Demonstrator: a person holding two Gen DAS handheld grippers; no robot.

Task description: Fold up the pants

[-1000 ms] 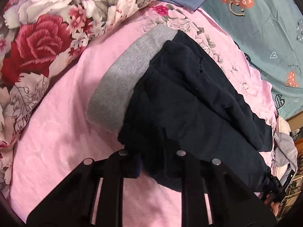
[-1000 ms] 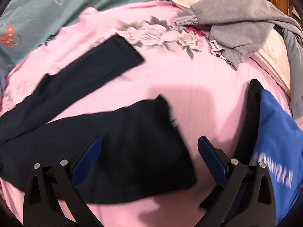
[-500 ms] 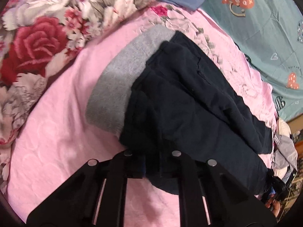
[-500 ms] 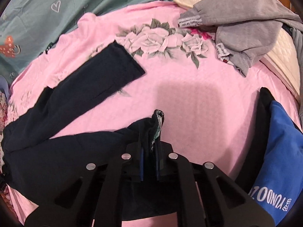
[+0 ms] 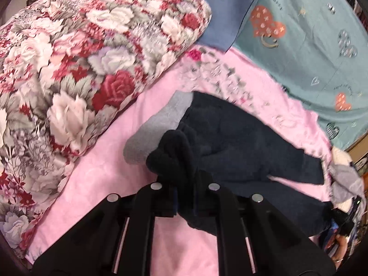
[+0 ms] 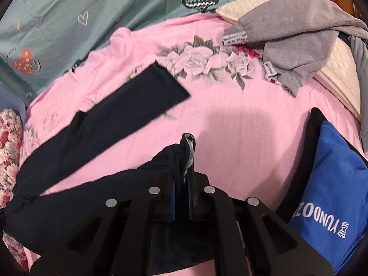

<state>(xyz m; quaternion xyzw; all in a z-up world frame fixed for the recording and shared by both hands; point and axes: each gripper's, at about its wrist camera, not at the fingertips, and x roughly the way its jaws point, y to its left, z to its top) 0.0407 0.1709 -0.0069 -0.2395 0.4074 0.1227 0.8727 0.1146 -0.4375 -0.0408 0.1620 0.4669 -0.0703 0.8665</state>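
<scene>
At 4 o'clock of the right wrist view, lying on the bed: blue garment (image 6: 331,184) printed in white, seen inverted, readable as "YUNDOZ", remainder cut off. White tags with fine print on grey sweatshirt (image 6: 289,34) at 1 o'clock; text too small to read. Teal sheet (image 5: 310,46) with heart motifs and small script, illegible.

Dark pants (image 6: 110,124) spread across pink bedsheet (image 6: 230,115); one leg flat, running toward 11 o'clock, the other gathered into the right claw (image 6: 181,197). Right claw clamped on the hem, a fold of cloth standing up past the tips. One second ago: same claw wide apart over a flat leg end; hem now pinched and lifted.

Left claw (image 5: 184,195) clamped on the waist end of the pants (image 5: 230,138), fabric bunched above the tips. Grey waistband (image 5: 158,126) at 11 o'clock of the claw, lying flatter and more exposed one second ago; now partly covered by bunched cloth. Floral quilt (image 5: 80,69) at 10 o'clock, beside the waistband, not touching.

No containers noted.
</scene>
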